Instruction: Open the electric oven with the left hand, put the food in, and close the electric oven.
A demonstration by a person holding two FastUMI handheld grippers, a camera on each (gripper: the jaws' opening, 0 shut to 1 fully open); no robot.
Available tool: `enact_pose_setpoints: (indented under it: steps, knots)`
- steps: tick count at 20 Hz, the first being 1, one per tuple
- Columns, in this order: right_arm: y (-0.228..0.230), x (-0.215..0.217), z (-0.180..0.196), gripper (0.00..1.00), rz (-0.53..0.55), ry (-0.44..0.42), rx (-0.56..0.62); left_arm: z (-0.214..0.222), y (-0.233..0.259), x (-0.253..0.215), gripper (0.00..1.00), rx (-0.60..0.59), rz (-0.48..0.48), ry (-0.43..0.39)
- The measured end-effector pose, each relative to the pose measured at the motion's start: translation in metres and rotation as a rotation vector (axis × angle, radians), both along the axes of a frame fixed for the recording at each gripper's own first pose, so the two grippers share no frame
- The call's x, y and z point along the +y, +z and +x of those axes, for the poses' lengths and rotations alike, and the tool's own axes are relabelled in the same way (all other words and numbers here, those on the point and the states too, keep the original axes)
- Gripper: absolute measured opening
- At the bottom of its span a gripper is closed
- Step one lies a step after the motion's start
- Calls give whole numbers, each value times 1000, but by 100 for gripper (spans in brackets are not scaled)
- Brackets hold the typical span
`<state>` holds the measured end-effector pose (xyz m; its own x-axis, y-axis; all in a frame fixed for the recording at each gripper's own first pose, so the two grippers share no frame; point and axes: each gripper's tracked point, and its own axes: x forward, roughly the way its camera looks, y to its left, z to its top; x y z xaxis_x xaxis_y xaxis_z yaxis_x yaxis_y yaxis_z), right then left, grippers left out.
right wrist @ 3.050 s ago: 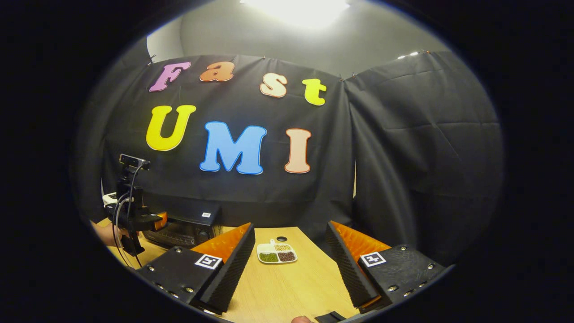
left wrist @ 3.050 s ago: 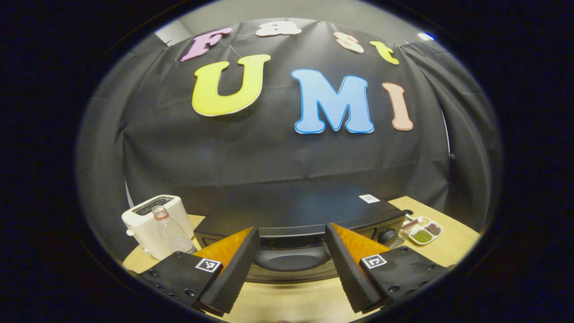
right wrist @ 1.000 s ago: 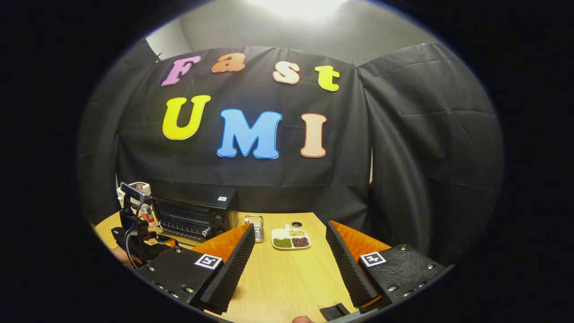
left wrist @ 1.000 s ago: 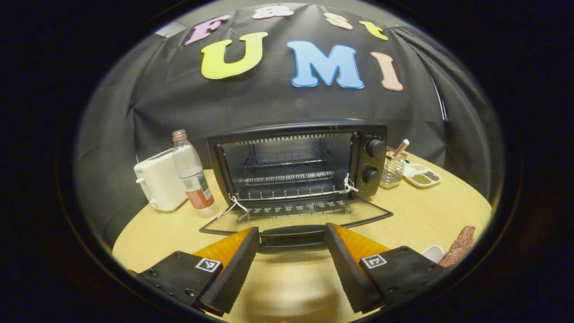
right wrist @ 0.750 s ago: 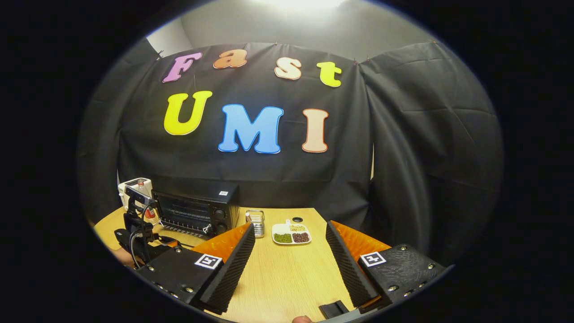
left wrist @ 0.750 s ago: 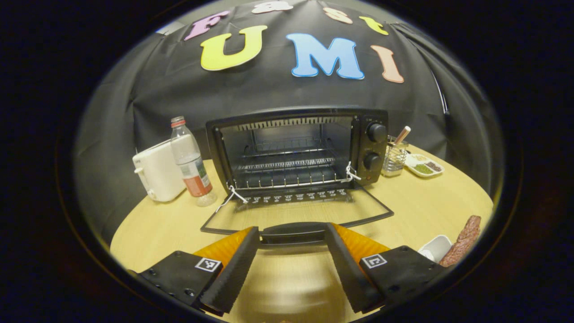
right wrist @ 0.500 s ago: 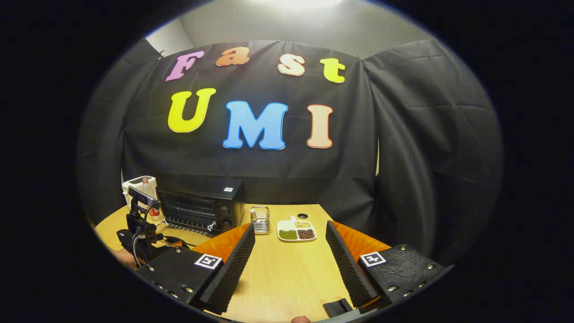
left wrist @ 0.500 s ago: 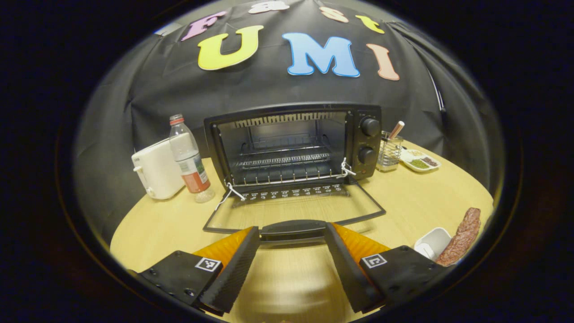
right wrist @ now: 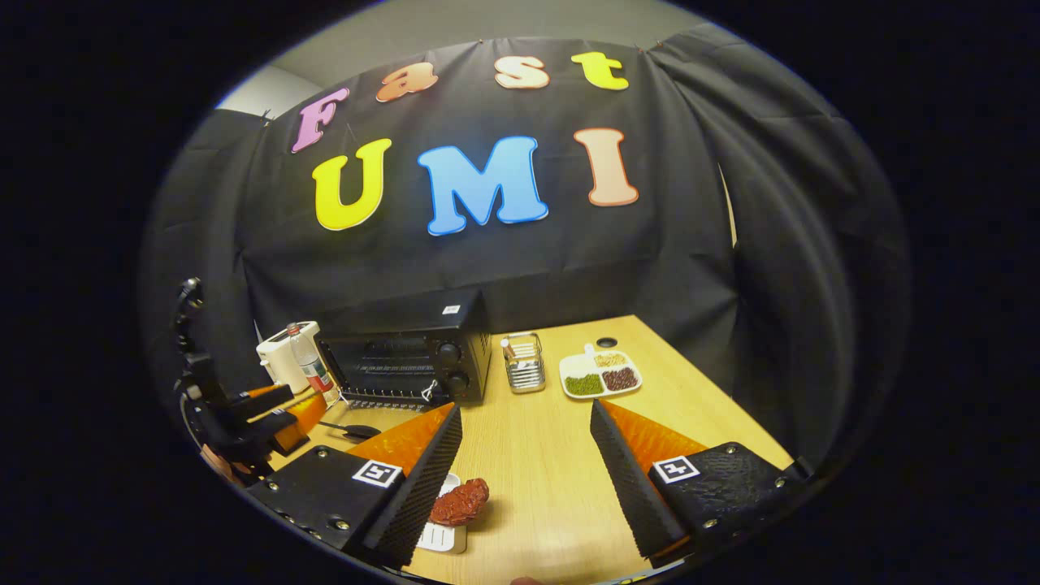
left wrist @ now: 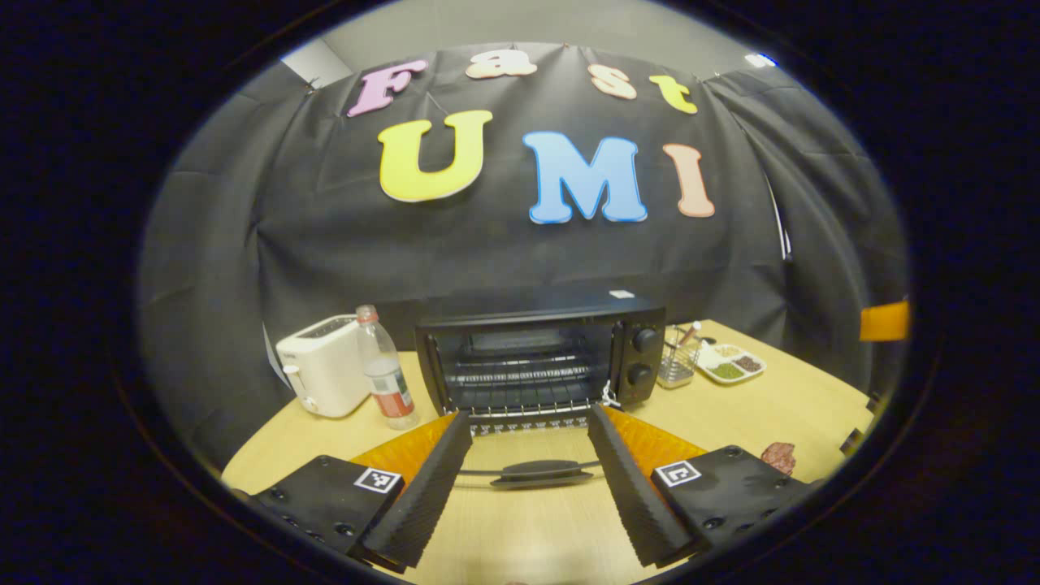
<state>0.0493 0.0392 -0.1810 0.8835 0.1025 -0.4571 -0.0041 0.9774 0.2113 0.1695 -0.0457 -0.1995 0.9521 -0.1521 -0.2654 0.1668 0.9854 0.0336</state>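
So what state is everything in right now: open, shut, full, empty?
Electric oven: door folded down, open; rack inside bare.
Food: reddish-brown piece lying on a small white dish on the table, not held.
Left gripper: open, holding nothing.
Right gripper: open, holding nothing.
Bottle: upright, capped.
Toaster: upright; cannot tell what is in its slots.
Sectioned dish: compartments filled.

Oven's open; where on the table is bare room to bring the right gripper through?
Bare wood runs from the reddish-brown meat piece up to the divided white dish and wire mesh holder. Crowded left: black toaster oven, its lowered door handle, plastic bottle, white toaster.
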Motion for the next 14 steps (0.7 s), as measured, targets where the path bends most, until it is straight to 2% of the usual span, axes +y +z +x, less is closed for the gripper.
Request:
enact_pose_setpoints:
  steps: [2,8,9,10,14]
  knots:
    - [-18,10,3,98,63,23,61,-9,23,14,98,-38,-3,21]
    - [-68,34,5,98,277,75,252,-42,90,65,100,-144,-32,120]
    - [-76,36,3,98,311,82,285,-48,97,72,98,-155,-35,136]
    - [-83,38,0,98,350,78,314,-54,100,79,100,-163,-33,153]
    - [-104,51,-6,96,540,40,435,-73,112,100,97,-176,-39,199]
